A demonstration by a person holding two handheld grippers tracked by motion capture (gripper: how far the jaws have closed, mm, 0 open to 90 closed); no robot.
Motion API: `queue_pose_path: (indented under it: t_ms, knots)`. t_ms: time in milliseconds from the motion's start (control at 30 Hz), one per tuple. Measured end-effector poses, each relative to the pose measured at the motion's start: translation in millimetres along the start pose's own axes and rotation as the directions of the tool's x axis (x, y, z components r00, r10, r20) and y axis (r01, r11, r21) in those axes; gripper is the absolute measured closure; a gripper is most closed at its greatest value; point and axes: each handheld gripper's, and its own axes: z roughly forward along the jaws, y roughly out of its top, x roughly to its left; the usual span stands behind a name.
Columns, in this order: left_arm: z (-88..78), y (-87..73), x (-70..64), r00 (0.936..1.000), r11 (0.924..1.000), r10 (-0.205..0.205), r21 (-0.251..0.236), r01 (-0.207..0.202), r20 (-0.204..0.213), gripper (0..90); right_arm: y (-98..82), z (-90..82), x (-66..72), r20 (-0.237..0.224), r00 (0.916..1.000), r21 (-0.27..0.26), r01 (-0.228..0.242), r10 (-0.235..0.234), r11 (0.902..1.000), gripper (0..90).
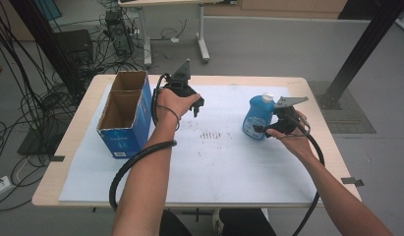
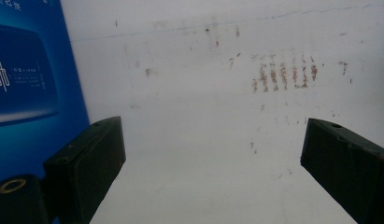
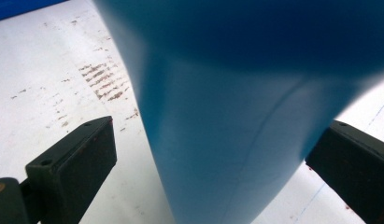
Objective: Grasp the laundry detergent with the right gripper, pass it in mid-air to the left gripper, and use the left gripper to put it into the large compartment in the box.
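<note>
A blue bottle (image 1: 258, 118) with a white cap stands upright on the right of the white mat (image 1: 229, 167). My right gripper (image 1: 269, 127) is open with its jaws on either side of the bottle's body (image 3: 245, 116); a gap shows at the left jaw, and the right jaw sits close against it. A tall blue cardboard box (image 1: 125, 115) with an open top and two compartments stands at the left. My left gripper (image 1: 197, 105) hangs open just right of the box (image 2: 26, 84), jaws (image 2: 213, 140) wide apart over bare mat.
Rust-coloured scuff marks (image 1: 212, 133) lie on the mat between the grippers. The wooden table (image 1: 72, 142) rims the mat. Cables and a desk's legs (image 1: 203, 44) are on the floor beyond, and a black post (image 1: 359, 54) rises at the far right.
</note>
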Motion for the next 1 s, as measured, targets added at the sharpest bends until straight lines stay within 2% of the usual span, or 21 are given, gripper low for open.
queue_pose_path:
  t_ms: [1000]
  knots:
    - [-3.2,1.7,-0.4,1.0000,0.9999,0.002,-0.010,-0.002,0.003,6.8,1.8,2.5,-0.3,-0.003,0.9999,-0.041,0.011,-0.011,0.9991,1.5]
